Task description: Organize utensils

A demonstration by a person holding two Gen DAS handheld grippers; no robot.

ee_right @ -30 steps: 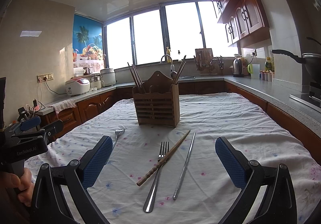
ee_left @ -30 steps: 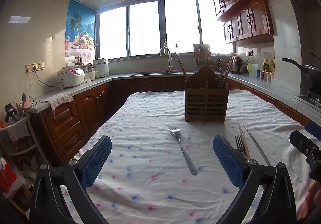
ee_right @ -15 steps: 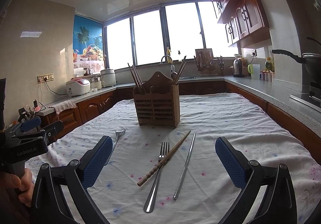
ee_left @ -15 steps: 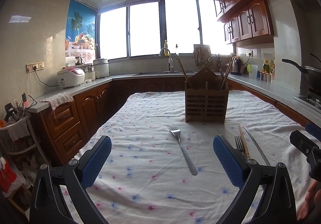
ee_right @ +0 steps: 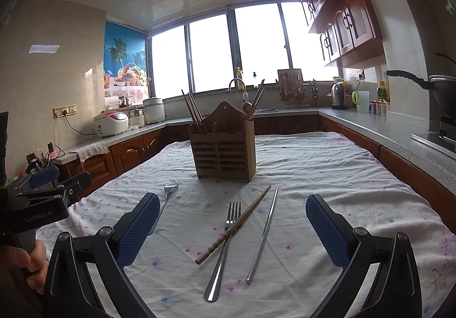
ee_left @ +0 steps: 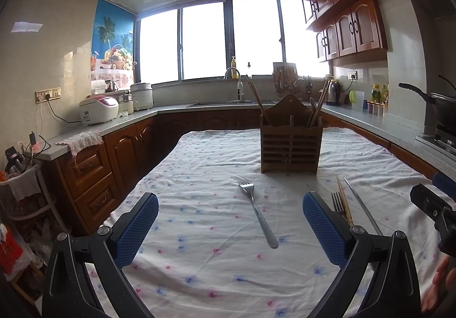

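A wooden utensil holder [ee_left: 290,147] [ee_right: 223,152] stands mid-table with chopsticks and a spoon in it. On the flowered cloth ahead of my open left gripper [ee_left: 230,228] lies a steel fork [ee_left: 258,214]. My right gripper [ee_right: 228,232] is open above a second fork [ee_right: 225,244], a wooden chopstick [ee_right: 236,225] lying across it, and a metal chopstick [ee_right: 263,234]. The same three pieces show at the right in the left wrist view, by my right pad [ee_left: 323,228]. Nothing is held.
The table cloth [ee_left: 205,232] hangs over the left edge. Counters run around the room with rice cookers [ee_left: 98,110], a sink faucet [ee_left: 235,81], a kettle [ee_right: 337,95] and a wok [ee_right: 439,90]. A hand [ee_right: 25,258] holds the other gripper at the left.
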